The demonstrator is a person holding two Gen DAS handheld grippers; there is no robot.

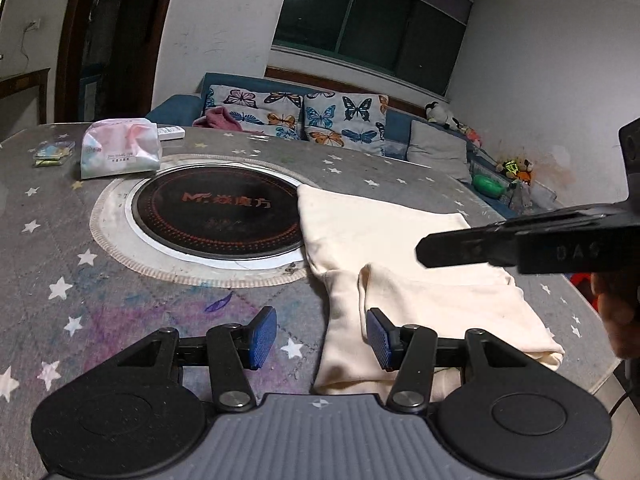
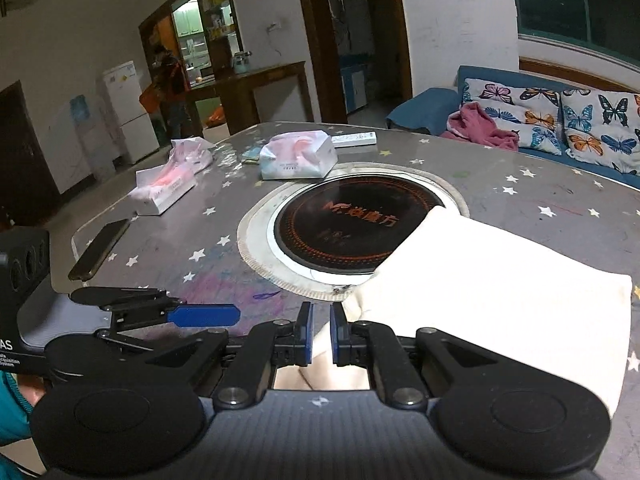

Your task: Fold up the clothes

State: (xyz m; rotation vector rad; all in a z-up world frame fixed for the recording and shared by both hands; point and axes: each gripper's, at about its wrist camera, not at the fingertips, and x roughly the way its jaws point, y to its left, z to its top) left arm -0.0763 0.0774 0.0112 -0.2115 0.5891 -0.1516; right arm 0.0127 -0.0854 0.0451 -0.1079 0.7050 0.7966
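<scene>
1. A cream garment [image 1: 384, 240] lies partly folded on a grey, star-printed worktop [image 1: 60, 248], filling the lower right of the left wrist view. Its far corner overlaps the rim of a round black cooktop [image 1: 218, 216] set into the worktop.

2. The left hand-held gripper [image 1: 322, 336] hovers at the garment's near end, its blue pads [image 1: 264, 338] spread wide and holding nothing. One pad sits over bare worktop; the other sits over the cloth, beside a raised fold edge.

3. The right hand-held gripper [image 2: 321, 334] has its pads drawn almost together, with a narrow gap left. Nothing seems to be pinched between them. In its own view the garment [image 2: 500, 280] spreads to the right and ahead of it.

4. The garment's long axis runs away from the left gripper, from the bottom of the frame toward the cooktop. The left gripper looks nearer to the loose near edge, so I judge it better placed for the next grasp.

5. Readable writing: orange lettering on the cooktop starts with "M", followed by Chinese characters. The right gripper [image 1: 520, 244], crossing the right edge of the left view, shows "DAS". A tissue pack [image 1: 120, 152] at upper left has print too small to read.
</scene>
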